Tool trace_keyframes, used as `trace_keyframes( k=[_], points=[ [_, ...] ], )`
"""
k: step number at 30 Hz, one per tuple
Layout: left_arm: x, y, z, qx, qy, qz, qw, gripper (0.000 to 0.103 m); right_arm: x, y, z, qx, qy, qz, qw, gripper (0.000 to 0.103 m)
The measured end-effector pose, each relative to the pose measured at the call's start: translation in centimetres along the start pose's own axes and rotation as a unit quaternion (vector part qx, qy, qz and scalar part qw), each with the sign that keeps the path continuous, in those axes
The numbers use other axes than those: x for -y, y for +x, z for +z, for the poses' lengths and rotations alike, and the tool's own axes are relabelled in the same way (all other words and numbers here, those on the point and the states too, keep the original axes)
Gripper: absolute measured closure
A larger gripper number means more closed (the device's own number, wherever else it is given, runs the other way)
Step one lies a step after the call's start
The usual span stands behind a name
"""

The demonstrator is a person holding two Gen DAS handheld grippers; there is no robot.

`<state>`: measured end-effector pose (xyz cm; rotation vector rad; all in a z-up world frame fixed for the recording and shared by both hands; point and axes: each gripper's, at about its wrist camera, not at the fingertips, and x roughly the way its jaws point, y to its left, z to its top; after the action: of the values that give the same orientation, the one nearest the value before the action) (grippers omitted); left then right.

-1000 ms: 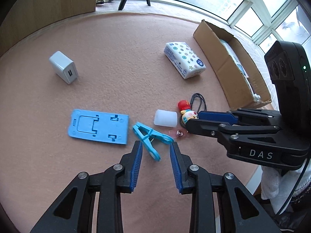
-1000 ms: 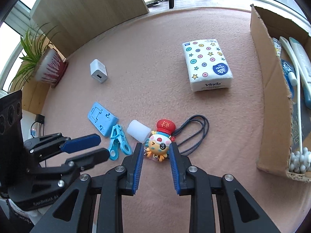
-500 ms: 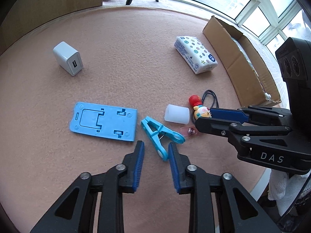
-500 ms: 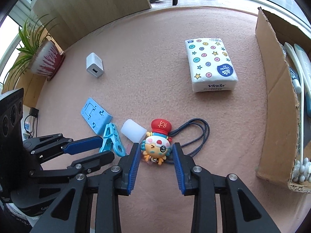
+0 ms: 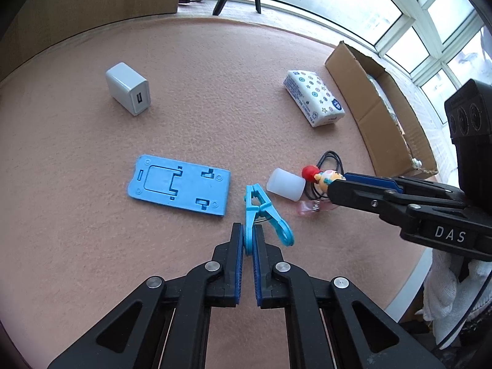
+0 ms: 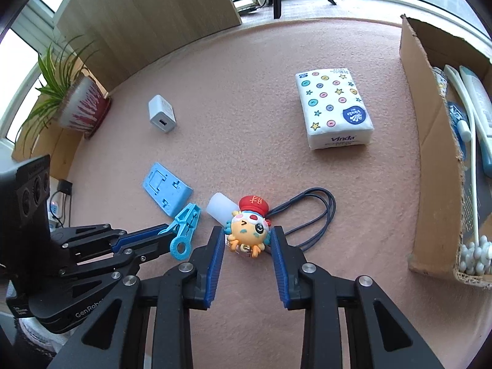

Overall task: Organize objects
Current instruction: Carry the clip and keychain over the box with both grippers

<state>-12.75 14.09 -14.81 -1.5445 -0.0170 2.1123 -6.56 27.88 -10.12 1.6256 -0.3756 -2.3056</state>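
My left gripper (image 5: 248, 230) is shut on one handle of the blue clothes peg (image 5: 261, 209), which lies on the pink felt table; the peg's other ringed handle sticks out to the right. In the right wrist view the peg (image 6: 184, 227) is at the left gripper's tips. My right gripper (image 6: 247, 230) straddles the octopus toy (image 6: 249, 236) with the red hat, a pad close on each side, and no squeeze shows. The toy's dark cord (image 6: 316, 212) loops away to the right.
A white cap (image 5: 286, 184) lies against the toy, a blue phone stand (image 5: 181, 189) left of the peg. Farther off are a white charger (image 5: 129, 89) and a tissue pack (image 6: 333, 110). A cardboard box (image 6: 430, 141) of toiletries lines the right edge; a potted plant (image 6: 77, 104) stands far left.
My left gripper's jaws closed onto the peg's handle, and the peg swung more upright. My right gripper slid forward, so the toy now lies between its fingers.
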Motion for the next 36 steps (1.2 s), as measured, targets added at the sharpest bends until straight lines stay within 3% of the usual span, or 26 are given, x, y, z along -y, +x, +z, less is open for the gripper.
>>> trace_keyframes(
  k=[16,25,36],
  points=[
    [2.6,-1.6,3.1,0.036,0.014,-0.015,0.9992,0.097,3.1,-4.2,1.1,0.052,0.067,0.035,0.996,0.076],
    [7.5,-1.0,5.4,0.040,0.056,-0.034,0.9971,0.097,5.5,-8.4,1.3,0.098,0.070,-0.001,0.993,0.076],
    [15.5,1.6,8.3,0.035,0.113,-0.067,0.9908,0.097,12.1,-13.5,-0.1,0.140,0.114,-0.044,0.983,0.076]
  ],
)
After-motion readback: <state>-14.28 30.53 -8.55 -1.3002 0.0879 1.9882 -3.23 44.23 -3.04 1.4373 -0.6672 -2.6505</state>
